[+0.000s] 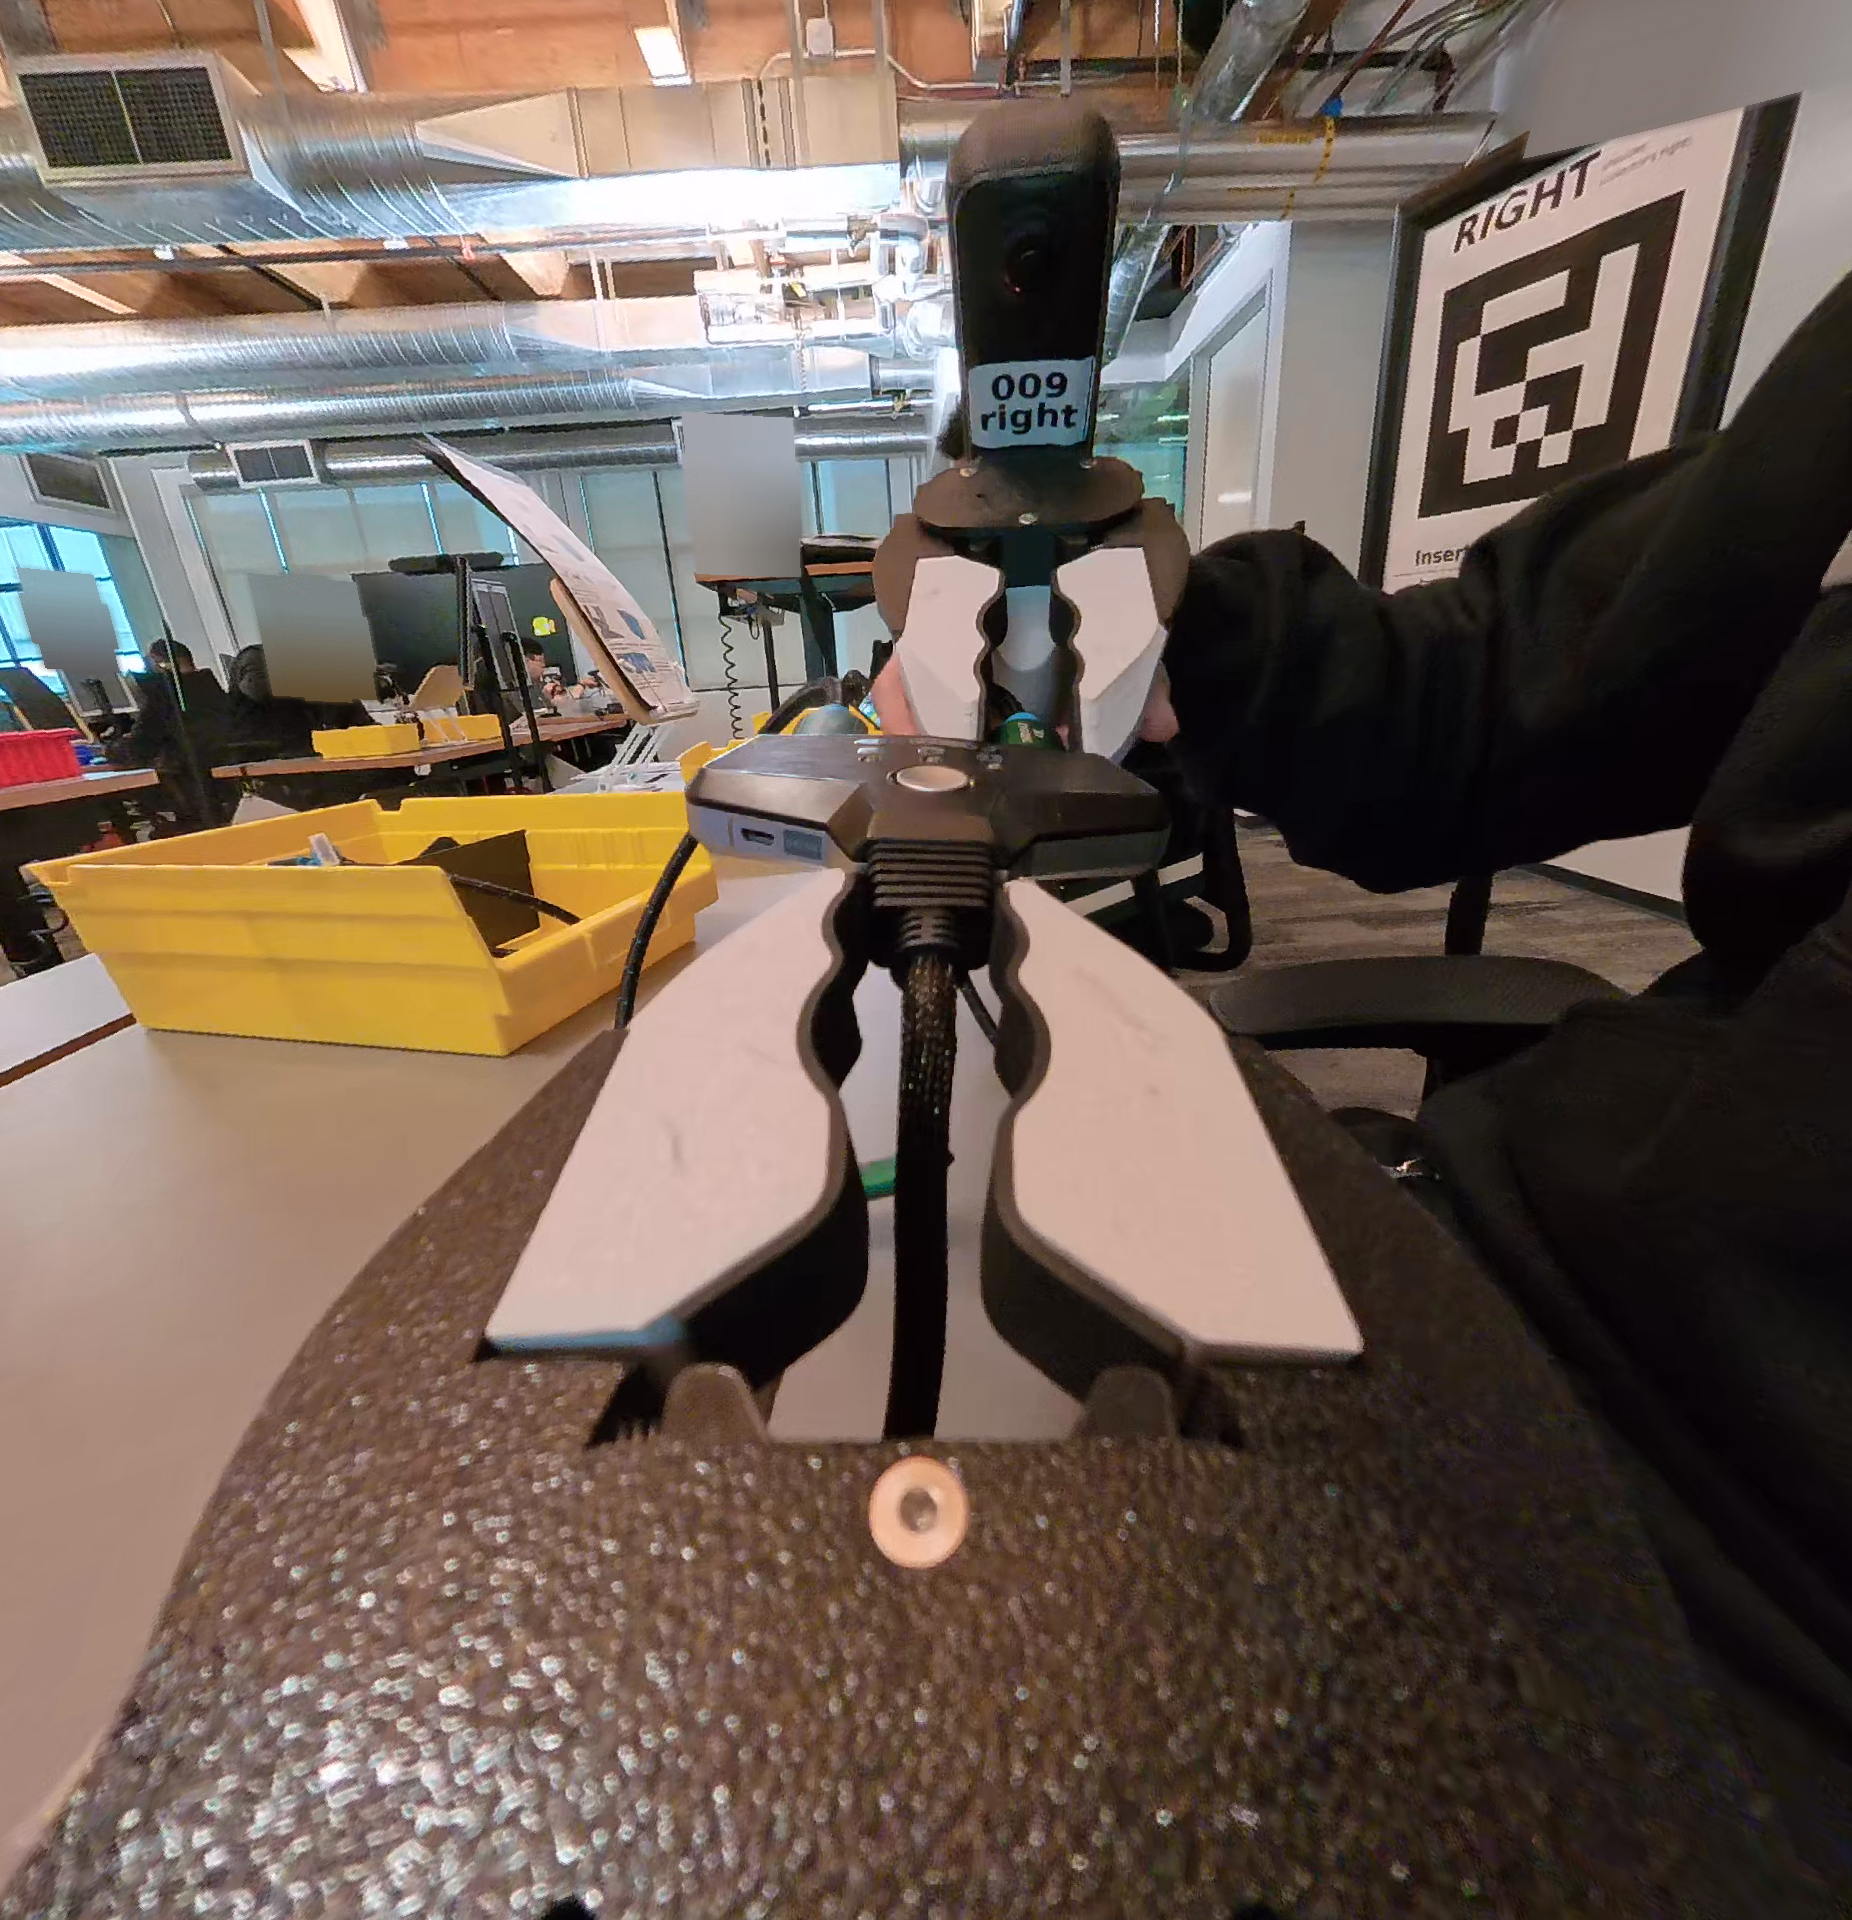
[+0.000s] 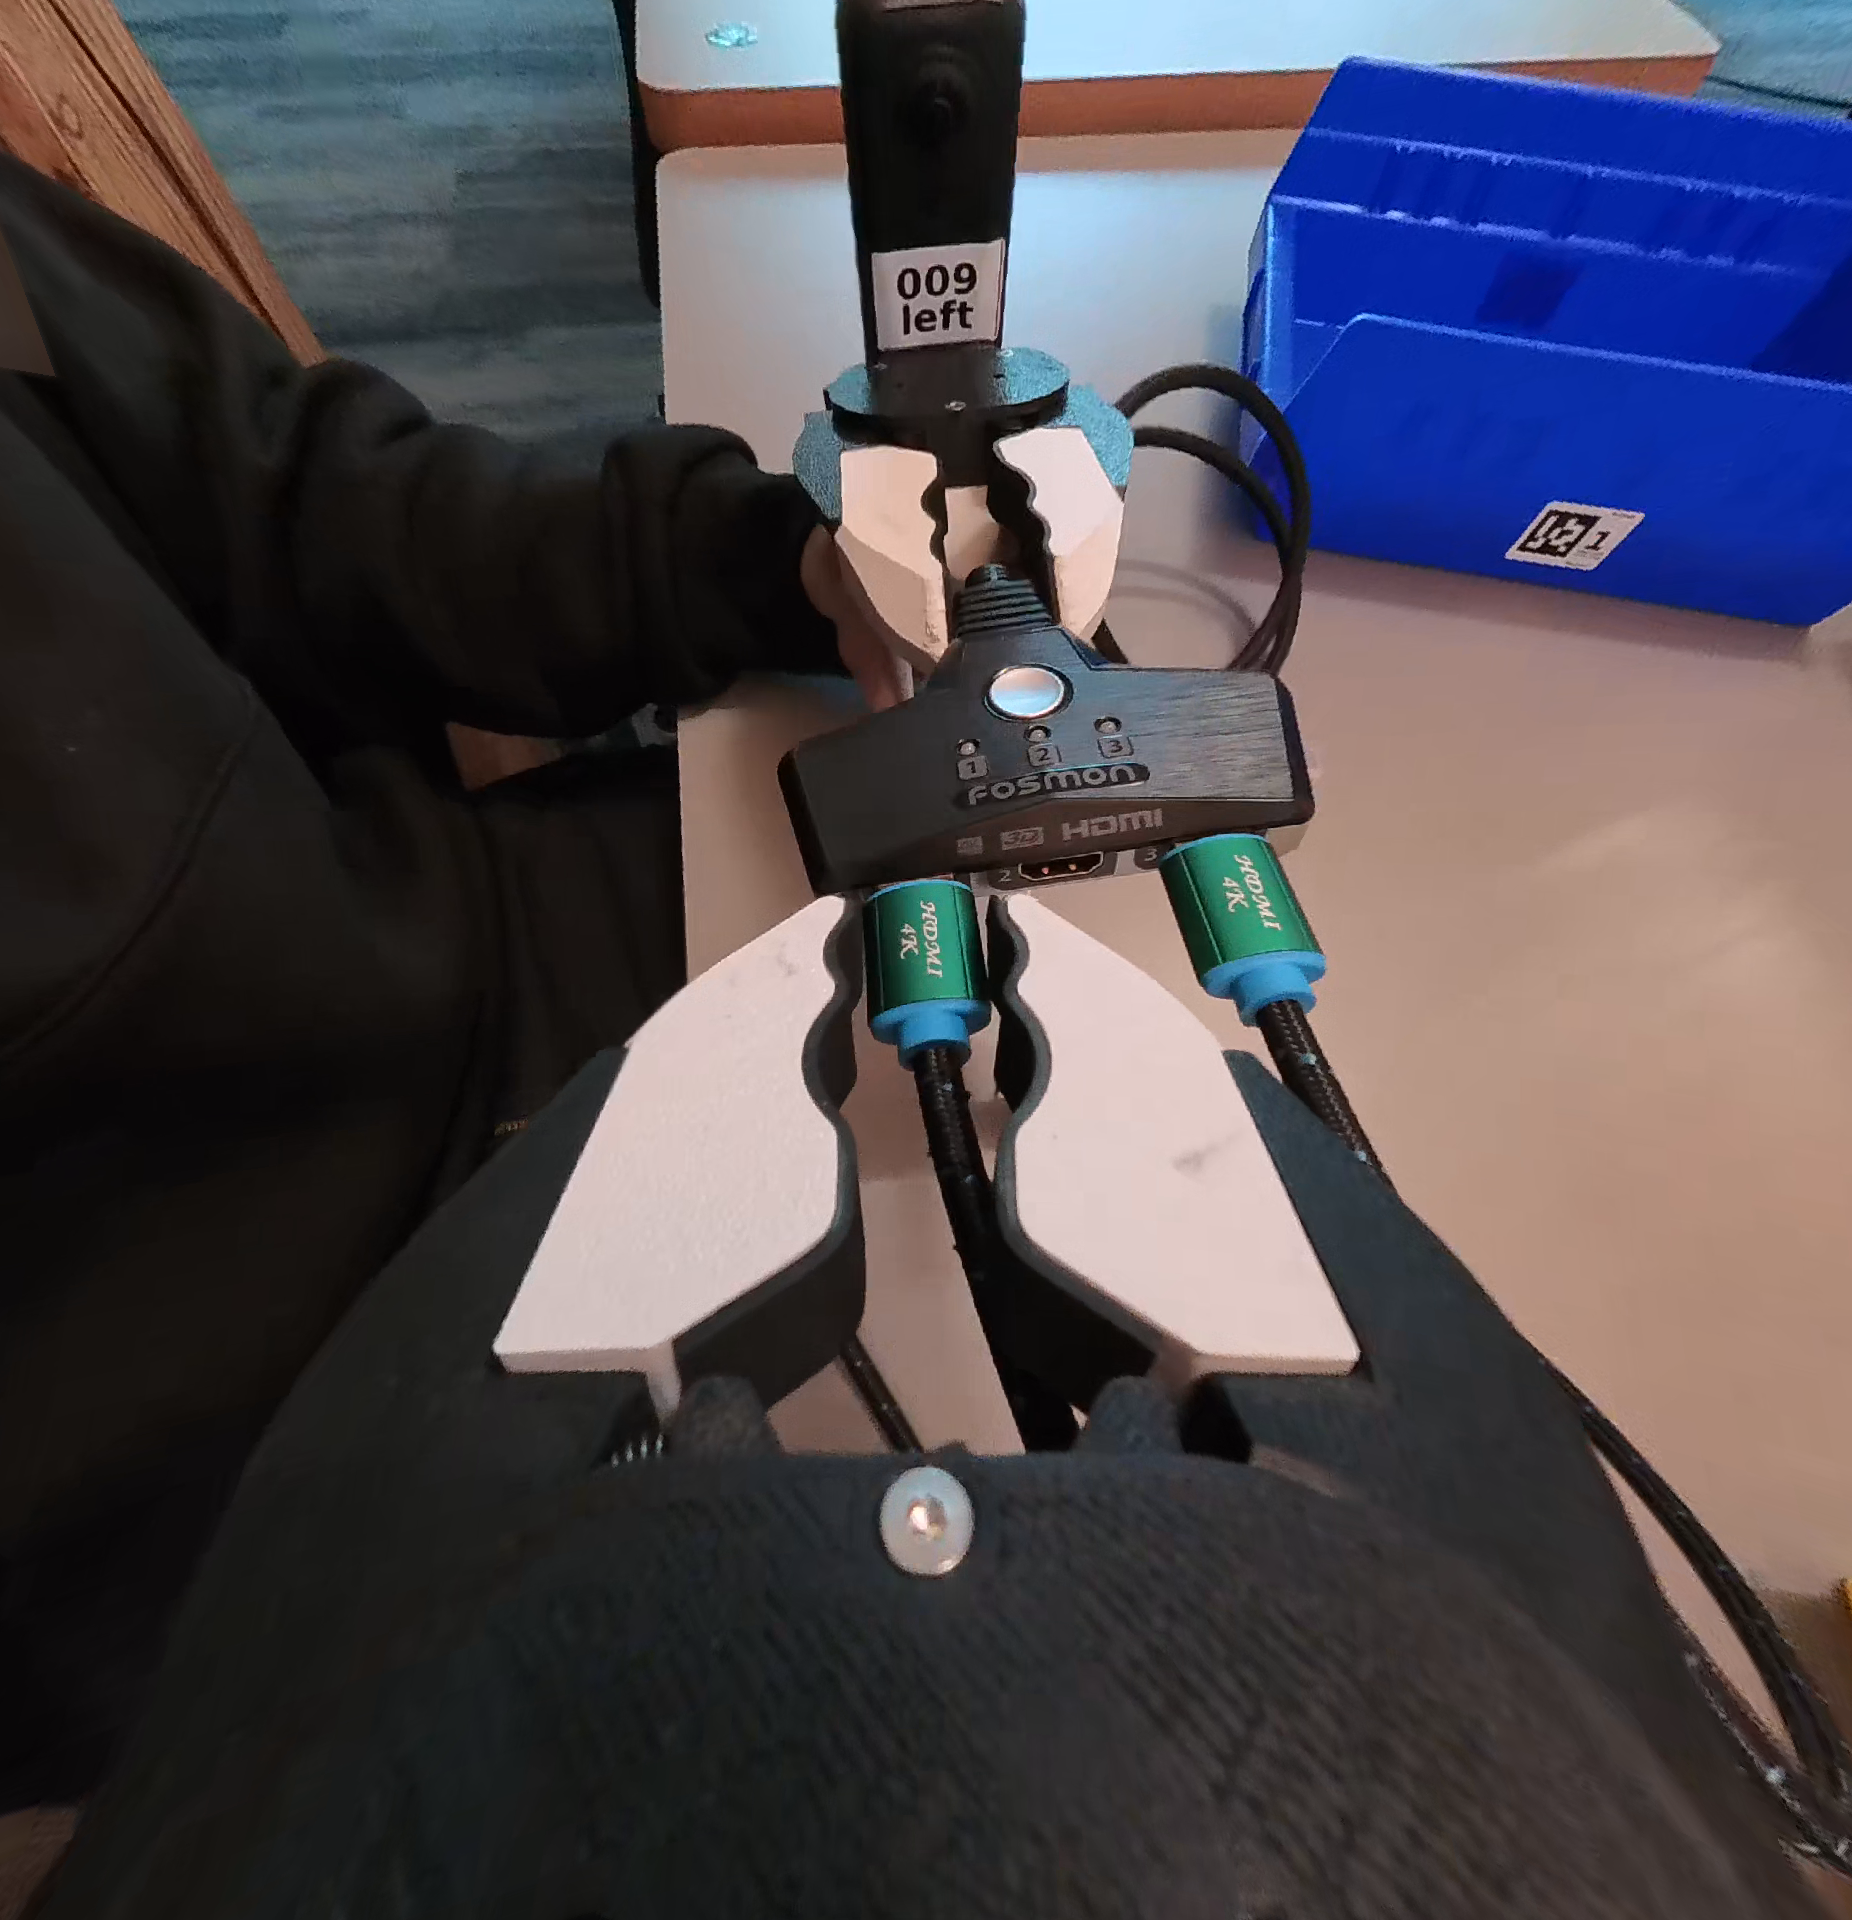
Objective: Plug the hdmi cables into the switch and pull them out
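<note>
The black HDMI switch (image 2: 1047, 769) is held between both grippers at the table's near edge. My left gripper (image 1: 927, 894) is shut on the ribbed collar of the switch's own braided cable (image 1: 922, 1091). It also shows in the right wrist view (image 2: 989, 613). My right gripper (image 2: 922, 925) is shut on a green HDMI plug (image 2: 922, 961) seated in the left port. A second green plug (image 2: 1239, 914) sits in the right port. The middle port (image 2: 1062, 865) is empty. The switch (image 1: 927, 800) and the right gripper (image 1: 1026, 717) also show in the left wrist view.
A blue bin (image 2: 1576, 416) stands at the table's far right. A yellow bin (image 1: 382, 914) with a cable in it stands to the left. Black cables loop behind the switch (image 2: 1286, 499). A person's black sleeves (image 2: 330, 520) and an office chair (image 1: 1421, 997) are close by.
</note>
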Demonstrator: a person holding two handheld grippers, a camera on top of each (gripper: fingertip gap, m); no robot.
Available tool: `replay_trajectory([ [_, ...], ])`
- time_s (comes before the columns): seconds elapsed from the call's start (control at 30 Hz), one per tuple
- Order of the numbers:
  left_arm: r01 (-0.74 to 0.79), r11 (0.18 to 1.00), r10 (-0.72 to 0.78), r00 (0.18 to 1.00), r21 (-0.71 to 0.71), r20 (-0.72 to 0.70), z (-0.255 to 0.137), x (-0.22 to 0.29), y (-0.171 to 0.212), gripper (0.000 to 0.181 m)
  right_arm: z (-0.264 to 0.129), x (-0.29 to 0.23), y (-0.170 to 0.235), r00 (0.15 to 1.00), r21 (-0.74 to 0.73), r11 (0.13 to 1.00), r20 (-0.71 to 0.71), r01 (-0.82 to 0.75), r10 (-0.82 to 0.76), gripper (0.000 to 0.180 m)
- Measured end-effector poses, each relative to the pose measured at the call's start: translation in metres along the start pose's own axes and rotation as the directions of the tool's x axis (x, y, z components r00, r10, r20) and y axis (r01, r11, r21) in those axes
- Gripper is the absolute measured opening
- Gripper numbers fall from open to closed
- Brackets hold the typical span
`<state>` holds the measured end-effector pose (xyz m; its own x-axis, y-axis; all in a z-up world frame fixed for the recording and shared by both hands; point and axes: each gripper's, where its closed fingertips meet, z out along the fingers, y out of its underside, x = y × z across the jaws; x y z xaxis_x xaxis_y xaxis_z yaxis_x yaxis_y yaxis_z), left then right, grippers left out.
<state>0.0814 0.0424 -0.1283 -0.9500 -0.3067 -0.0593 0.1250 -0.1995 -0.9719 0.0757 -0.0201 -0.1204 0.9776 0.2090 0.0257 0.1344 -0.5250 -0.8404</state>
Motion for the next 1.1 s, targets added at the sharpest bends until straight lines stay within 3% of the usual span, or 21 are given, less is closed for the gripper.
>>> replay_trajectory([
  [0.5, 0.005, 0.999, -0.005, 1.000, 0.036, -0.014, -0.002, 0.002, -0.005, 0.023, -0.003, -0.004, -0.010, 1.000, 0.139, 0.990, 0.011, -0.013, 0.012, 0.021],
  [0.57, 0.005, 0.999, -0.004, 1.000, 0.035, -0.018, -0.002, 0.002, -0.004, 0.023, -0.002, -0.005, -0.013, 1.000, 0.162, 0.987, 0.019, -0.016, 0.013, 0.018],
  [0.63, 0.004, 0.999, -0.003, 1.000, 0.037, -0.017, -0.001, 0.002, -0.005, 0.023, -0.001, -0.004, -0.017, 0.999, 0.194, 0.980, 0.021, -0.030, 0.026, 0.000],
  [0.7, 0.002, 0.999, -0.002, 1.000, 0.041, -0.010, -0.002, 0.001, -0.005, 0.022, 0.001, -0.002, -0.016, 0.999, 0.184, 0.982, 0.029, -0.048, 0.043, 0.000],
  [0.73, 0.003, 0.999, -0.003, 1.000, 0.039, -0.006, -0.003, 0.000, -0.005, 0.022, 0.001, -0.002, -0.015, 0.999, 0.181, 0.982, 0.027, -0.047, 0.043, 0.001],
  [0.8, 0.007, 0.999, -0.008, 1.000, 0.050, 0.004, -0.005, -0.002, -0.007, 0.022, 0.002, 0.004, -0.007, 0.999, 0.112, 0.993, -0.028, -0.025, 0.029, 0.044],
  [0.83, 0.006, 0.998, -0.006, 1.000, 0.056, 0.006, -0.006, -0.002, -0.008, 0.022, 0.003, 0.007, 0.000, 0.998, 0.060, 0.998, -0.061, 0.003, 0.000, 0.048],
  [0.97, 0.003, 0.998, -0.003, 1.000, 0.056, -0.012, -0.006, 0.001, -0.008, 0.022, 0.005, 0.000, -0.001, 0.999, 0.077, 0.996, -0.029, 0.033, -0.031, 0.027],
  [1.1, 0.002, 0.998, -0.001, 1.000, 0.064, -0.016, -0.006, 0.001, -0.009, 0.022, 0.003, -0.003, -0.005, 1.000, 0.111, 0.994, -0.008, 0.012, -0.011, 0.024],
])
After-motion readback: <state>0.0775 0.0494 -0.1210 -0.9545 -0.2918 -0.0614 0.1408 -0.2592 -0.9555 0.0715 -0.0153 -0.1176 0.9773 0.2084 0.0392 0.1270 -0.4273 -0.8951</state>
